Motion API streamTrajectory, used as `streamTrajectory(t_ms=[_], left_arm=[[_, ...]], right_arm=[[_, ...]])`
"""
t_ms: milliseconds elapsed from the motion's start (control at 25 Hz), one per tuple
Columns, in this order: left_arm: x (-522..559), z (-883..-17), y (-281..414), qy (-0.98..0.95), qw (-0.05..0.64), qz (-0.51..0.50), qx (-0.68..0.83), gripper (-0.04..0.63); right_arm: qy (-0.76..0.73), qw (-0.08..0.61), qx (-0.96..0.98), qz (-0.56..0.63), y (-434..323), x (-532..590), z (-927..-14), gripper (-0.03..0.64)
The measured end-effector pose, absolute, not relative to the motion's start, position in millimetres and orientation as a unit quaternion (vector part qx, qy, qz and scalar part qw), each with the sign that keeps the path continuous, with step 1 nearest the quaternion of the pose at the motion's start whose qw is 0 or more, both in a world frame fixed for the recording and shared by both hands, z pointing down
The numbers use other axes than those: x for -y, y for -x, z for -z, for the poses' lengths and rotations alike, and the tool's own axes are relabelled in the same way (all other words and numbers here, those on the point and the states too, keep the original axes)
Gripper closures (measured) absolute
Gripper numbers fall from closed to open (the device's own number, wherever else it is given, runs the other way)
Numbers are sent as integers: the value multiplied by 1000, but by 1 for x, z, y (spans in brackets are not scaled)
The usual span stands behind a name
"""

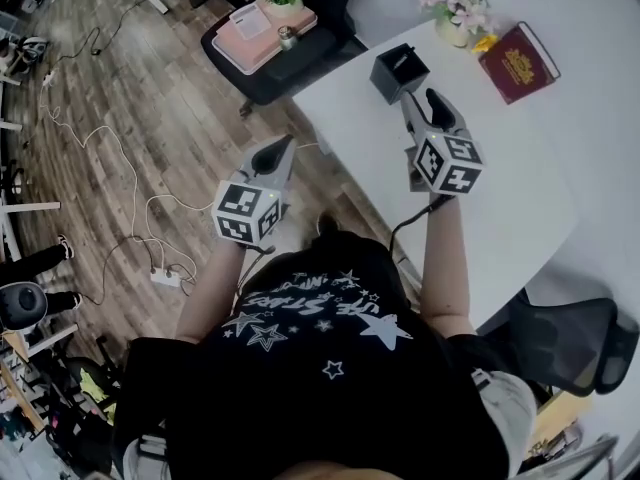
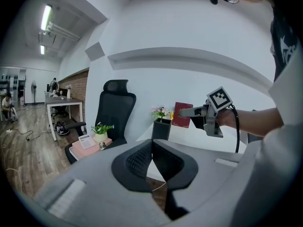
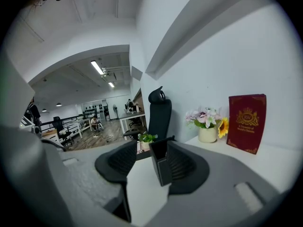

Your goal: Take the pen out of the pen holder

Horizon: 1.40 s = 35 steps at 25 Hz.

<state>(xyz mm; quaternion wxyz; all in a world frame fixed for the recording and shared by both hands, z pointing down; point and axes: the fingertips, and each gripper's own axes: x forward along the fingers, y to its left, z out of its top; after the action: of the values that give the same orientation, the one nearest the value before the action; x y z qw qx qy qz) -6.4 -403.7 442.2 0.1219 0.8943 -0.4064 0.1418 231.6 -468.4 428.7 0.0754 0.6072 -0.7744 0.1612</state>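
A black square pen holder [image 1: 398, 71] stands on the white table [image 1: 520, 198] near its far left corner. In the right gripper view the pen holder [image 3: 161, 167] sits just ahead, between the two spread jaws, and a thin dark tip shows at its rim. My right gripper [image 1: 422, 98] is open, a short way in front of the holder and not touching it. My left gripper [image 1: 280, 148] hangs over the wooden floor, left of the table edge. The left gripper [image 2: 151, 148] has its pads pressed together with nothing between them. From there the right gripper [image 2: 182, 111] points at the holder [image 2: 161, 129].
A red book [image 1: 518, 62] and a pot of flowers [image 1: 455, 18] stand behind the holder. A black chair [image 1: 275, 53] carrying a pink box and a small plant sits beyond the table corner. Cables [image 1: 130, 198] lie on the floor. Another office chair [image 1: 570, 343] is at the lower right.
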Motion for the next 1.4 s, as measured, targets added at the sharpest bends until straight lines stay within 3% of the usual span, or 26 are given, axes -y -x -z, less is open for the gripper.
streamTrajectory(t_ms=[320,720,1120,1400], left_arm=[[460,-447,-7,-891,123,-150,411,584],[486,-469,-6,-880,150,-171,417,584],[485,-478,2,-872,159,-174,428,584],[475,-477,10,-867,162,-173,438,584]], right_arm=[[-609,95,770,-167,-258,552,-437,416],[-581,183,770,-188,-259,604,-477,417],[-566,291,755,-158,-259,610,-495,515],[-569,262,761,-168,-257,607,-492,554]])
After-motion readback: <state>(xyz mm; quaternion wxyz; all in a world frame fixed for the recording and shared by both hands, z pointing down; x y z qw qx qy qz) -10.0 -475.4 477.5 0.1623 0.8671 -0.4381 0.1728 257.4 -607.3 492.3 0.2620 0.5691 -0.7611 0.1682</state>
